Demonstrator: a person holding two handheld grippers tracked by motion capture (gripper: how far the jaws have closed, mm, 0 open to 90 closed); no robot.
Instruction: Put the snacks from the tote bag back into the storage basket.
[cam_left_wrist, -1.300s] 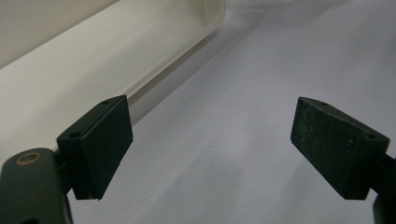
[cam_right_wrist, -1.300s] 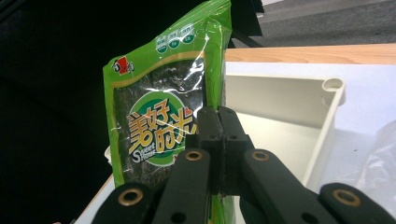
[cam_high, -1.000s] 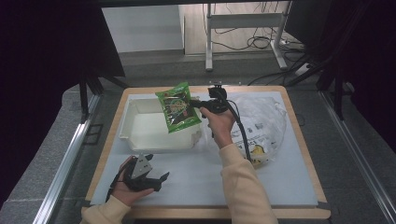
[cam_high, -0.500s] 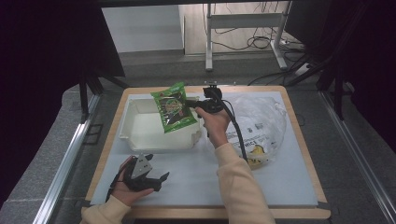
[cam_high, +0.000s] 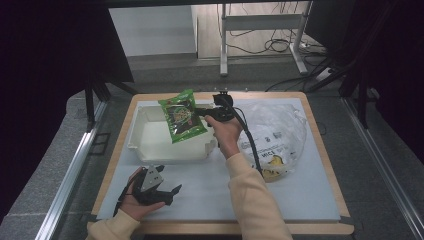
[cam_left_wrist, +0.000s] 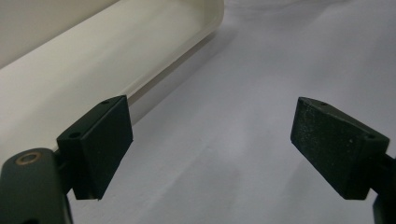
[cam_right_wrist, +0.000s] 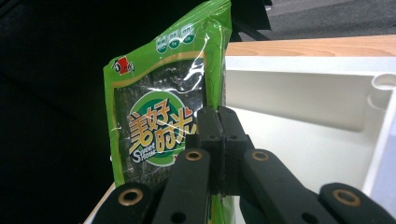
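Worktop (cam_high: 300, 200), white-covered: my right gripper (cam_high: 199, 111), clamped on the green foil seaweed packet (cam_high: 182, 116), has carried it farther over the white plastic tub (cam_high: 150, 145); left gripper (cam_high: 170, 192) gapes idle.

one green snack packet (cam_high: 182, 119), one white bin (cam_high: 150, 134), one plastic bag (cam_high: 272, 135)

Glossy crinkled green foil snack packet (cam_right_wrist: 163, 116), smooth matt white plastic bin (cam_high: 150, 135), clear shiny plastic bag (cam_high: 280, 132), wood-edged table (cam_high: 325, 145).

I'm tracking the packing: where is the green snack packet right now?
In the high view the green snack packet hangs above the white bin, pinched by the right tool, left of the clear plastic bag.
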